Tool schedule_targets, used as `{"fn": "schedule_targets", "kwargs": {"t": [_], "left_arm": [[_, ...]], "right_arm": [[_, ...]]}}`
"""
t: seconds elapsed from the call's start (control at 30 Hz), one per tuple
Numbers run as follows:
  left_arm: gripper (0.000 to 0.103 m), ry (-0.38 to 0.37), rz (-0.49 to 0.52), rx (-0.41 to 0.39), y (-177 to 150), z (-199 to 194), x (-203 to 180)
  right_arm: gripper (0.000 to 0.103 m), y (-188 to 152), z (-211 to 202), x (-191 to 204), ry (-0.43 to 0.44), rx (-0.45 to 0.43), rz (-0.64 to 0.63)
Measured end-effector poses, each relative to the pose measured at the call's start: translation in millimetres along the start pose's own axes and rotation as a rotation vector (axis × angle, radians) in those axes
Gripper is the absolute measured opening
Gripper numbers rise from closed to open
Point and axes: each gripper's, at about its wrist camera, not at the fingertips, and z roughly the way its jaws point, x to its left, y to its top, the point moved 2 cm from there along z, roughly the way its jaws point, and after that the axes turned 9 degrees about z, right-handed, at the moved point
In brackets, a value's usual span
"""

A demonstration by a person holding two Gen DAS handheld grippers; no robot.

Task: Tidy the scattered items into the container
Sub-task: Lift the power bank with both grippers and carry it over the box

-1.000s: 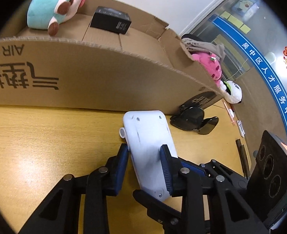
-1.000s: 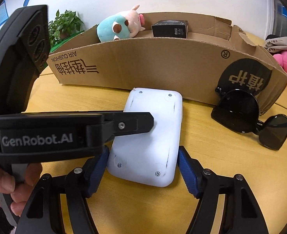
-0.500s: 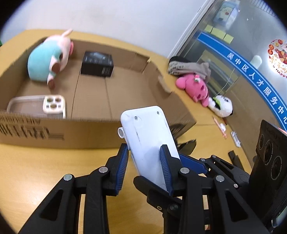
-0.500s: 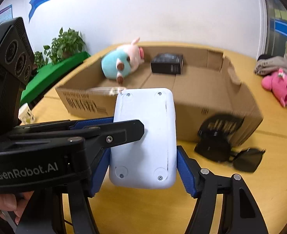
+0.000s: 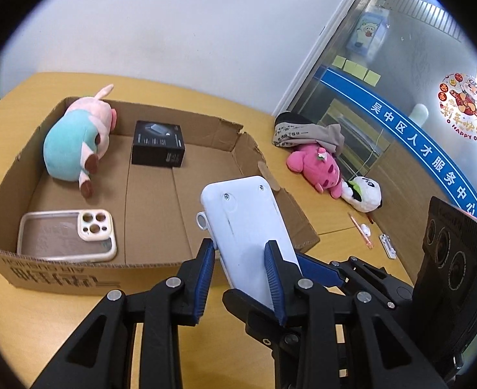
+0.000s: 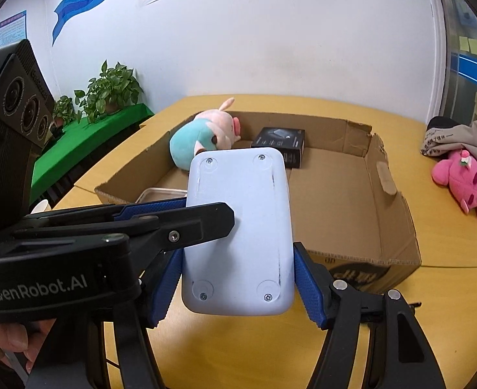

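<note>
Both grippers clamp one white device (image 6: 238, 227): the right gripper (image 6: 235, 278) pinches its long sides, and the left gripper (image 5: 238, 269) grips its left edge, top and bottom faces between the pads. The device hangs clear of the table (image 5: 60, 324), above the near wall of the box (image 5: 160, 201). Inside the box lie a phone case (image 5: 66, 233) near left, a teal plush (image 5: 73, 142) far left and a black carton (image 5: 158, 147). A pink plush (image 5: 316, 165) lies on the table, right.
</note>
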Motion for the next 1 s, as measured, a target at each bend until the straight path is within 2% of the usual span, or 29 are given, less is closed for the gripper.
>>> {"fn": "schedule_targets", "kwargs": {"t": [0.47,1.0], "left_arm": [[0.030,-0.007,0.041,-0.068,43,-5,8],[0.030,-0.005,0.038,-0.022,62,24,35]], "right_arm": [[0.071,47,1,3,0.010,-0.055,-0.001],[0.071,71,38,-5,0.011,-0.028,0.032]]}}
